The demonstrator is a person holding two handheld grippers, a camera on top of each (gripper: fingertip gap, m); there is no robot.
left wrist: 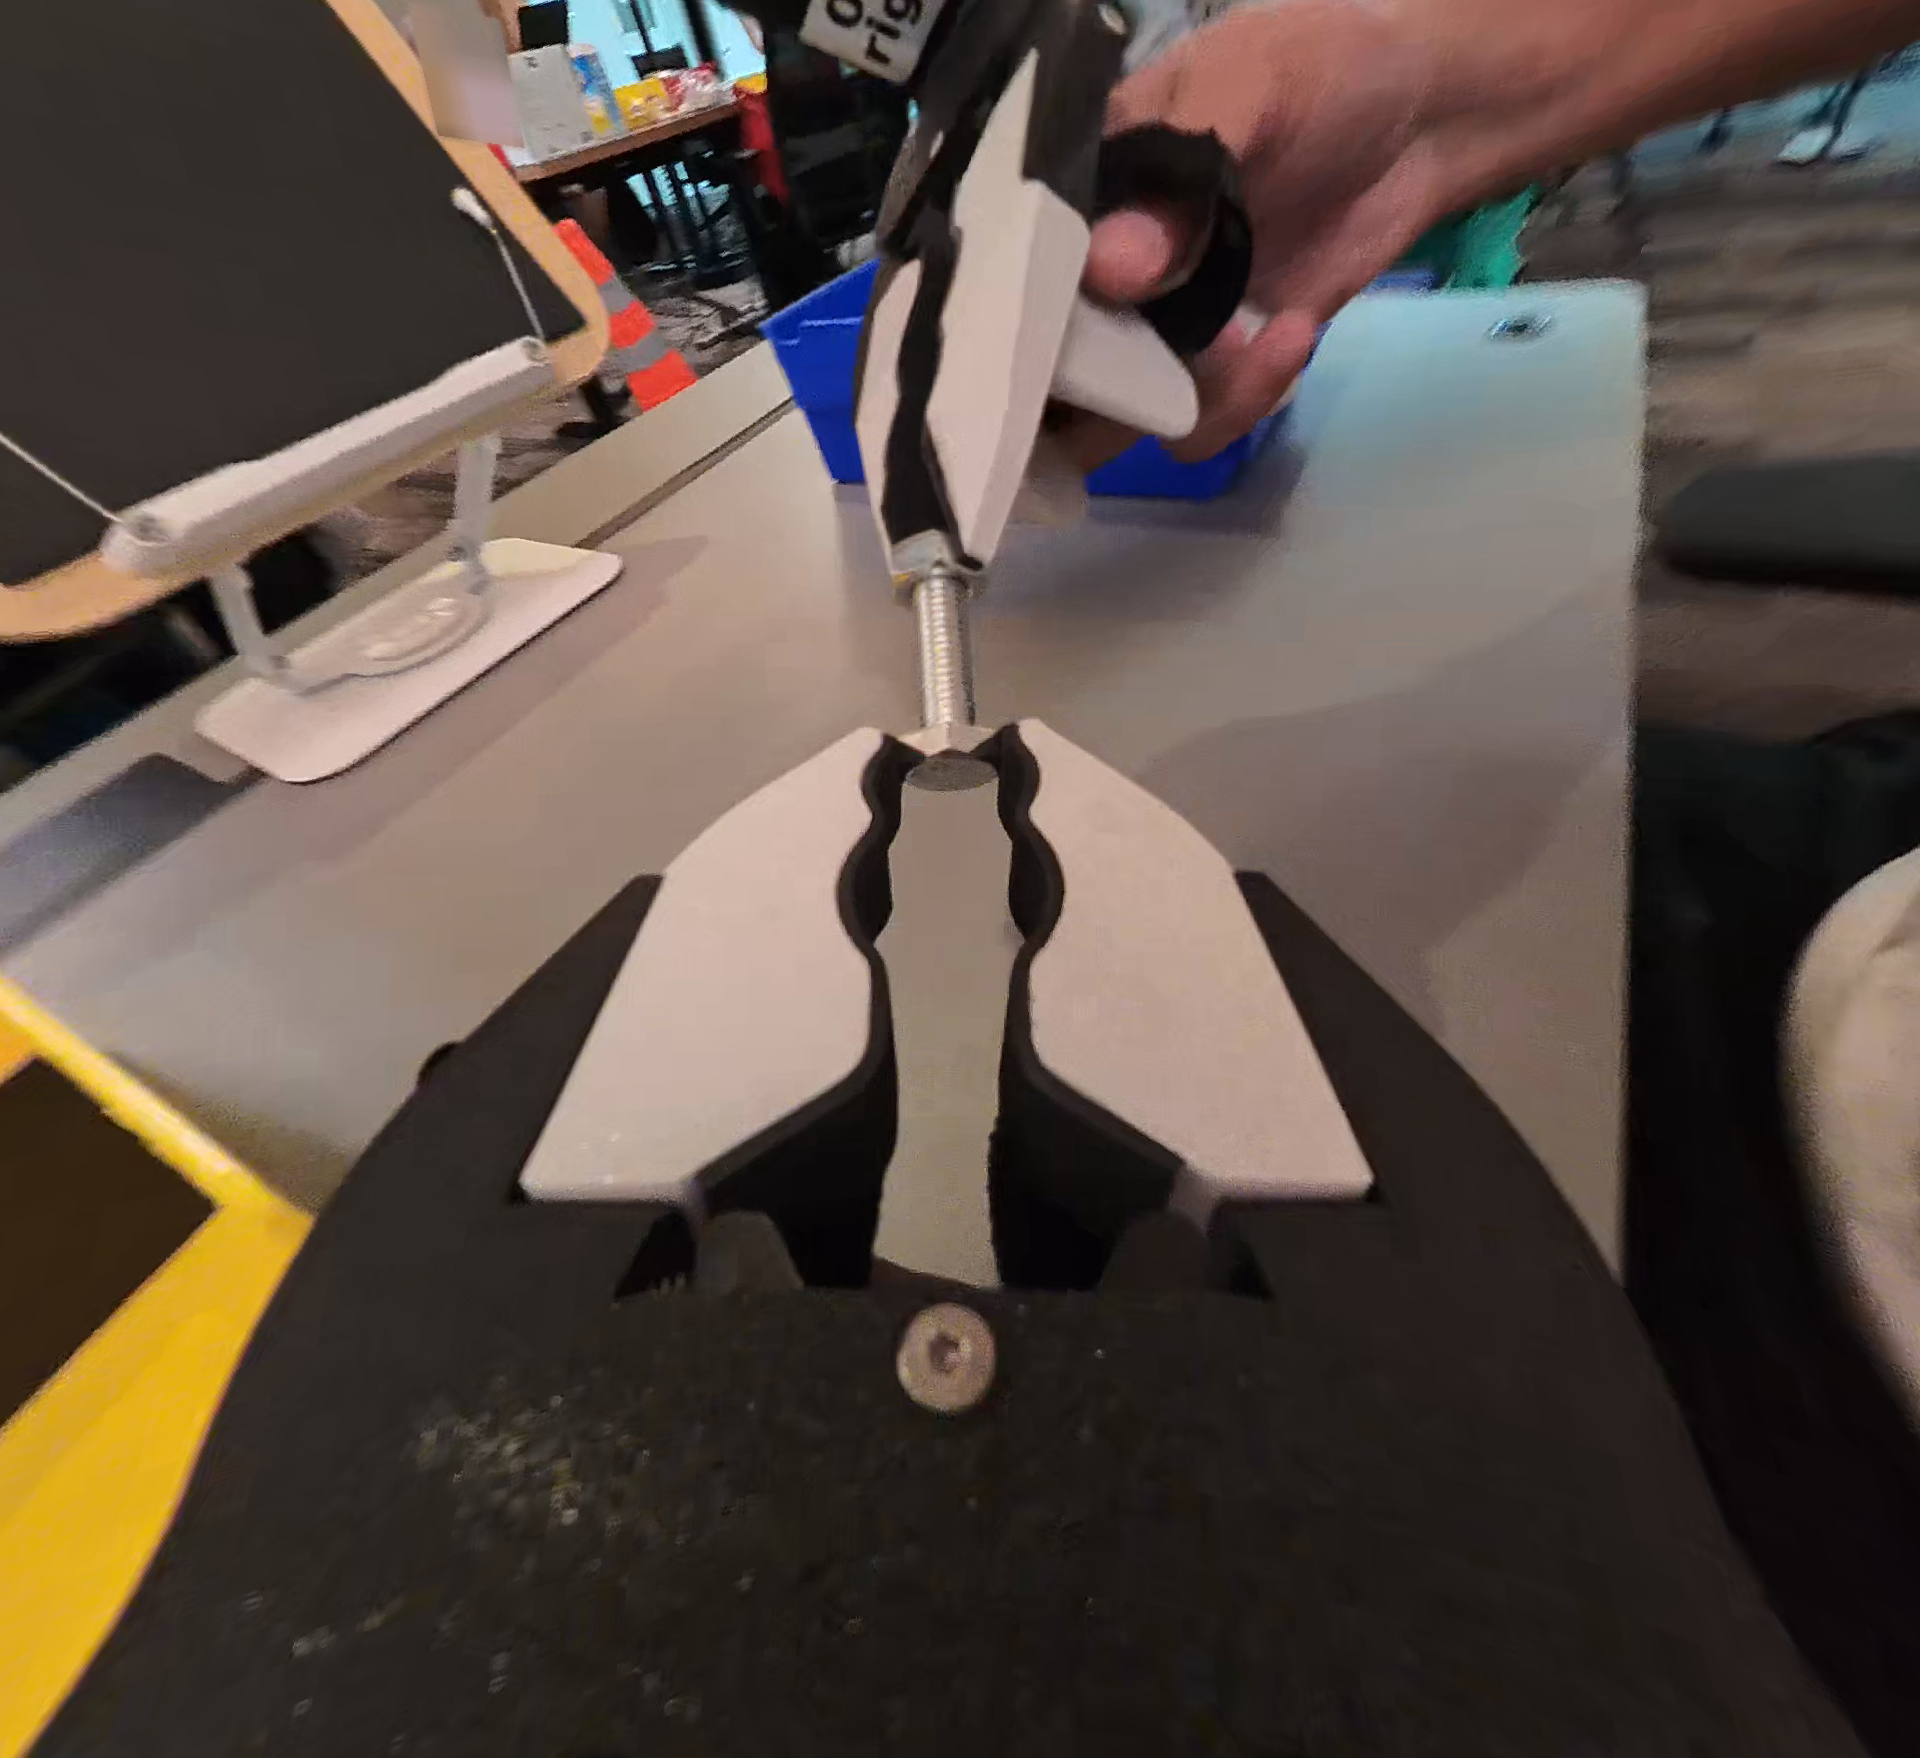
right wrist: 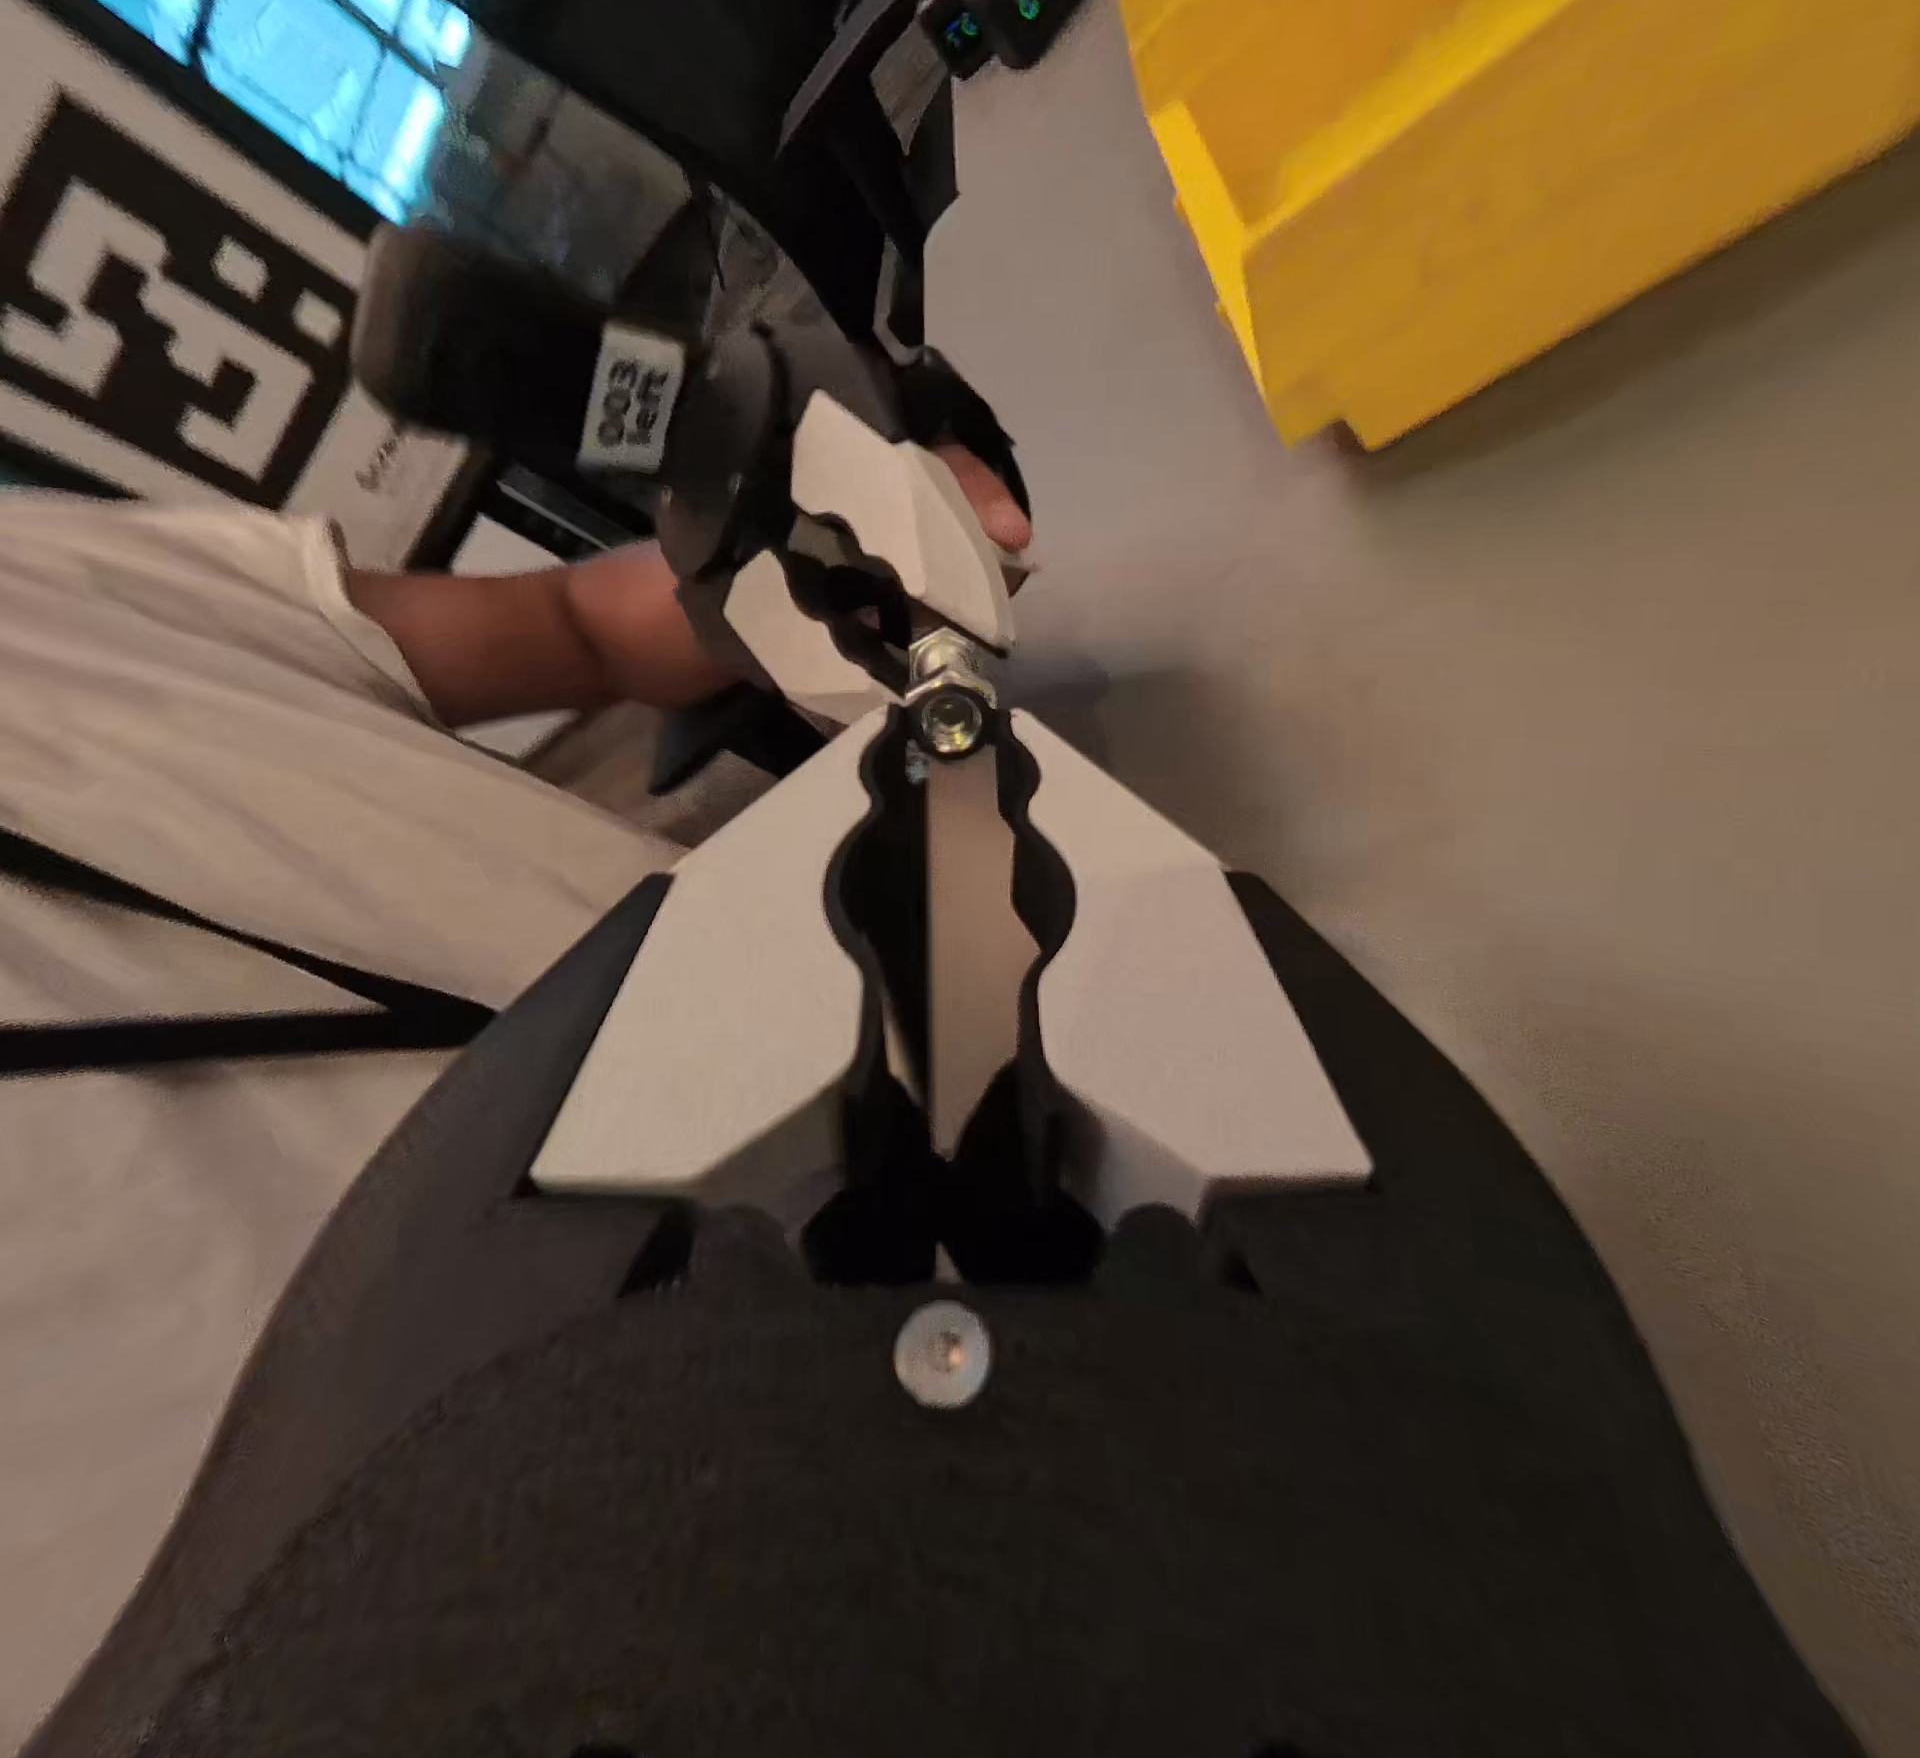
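A silver threaded bolt point(left wrist: 943, 654) is held in the air between both grippers, above the grey table point(left wrist: 1351, 721). My left gripper point(left wrist: 951, 758) is shut on the bolt's flat head end. My right gripper point(left wrist: 928, 555), held by a bare hand point(left wrist: 1299, 181), comes down from above and is shut on a nut point(left wrist: 914, 557) at the bolt's other end. In the right wrist view my right gripper point(right wrist: 945, 723) clamps the nut point(right wrist: 945, 721) around the bolt tip. The left gripper point(right wrist: 940, 643) meets it from behind, and a second nut or washer point(right wrist: 940, 666) sits on the bolt.
A yellow bin point(right wrist: 1507, 150) stands on the table and also shows at the left edge of the left wrist view point(left wrist: 94, 1396). A blue bin point(left wrist: 821, 378) sits behind the right gripper. A white stand point(left wrist: 405, 638) bearing a dark board stands at the left. An orange cone point(left wrist: 644, 337) stands on the floor beyond. My left and right fingertips are right by each other.
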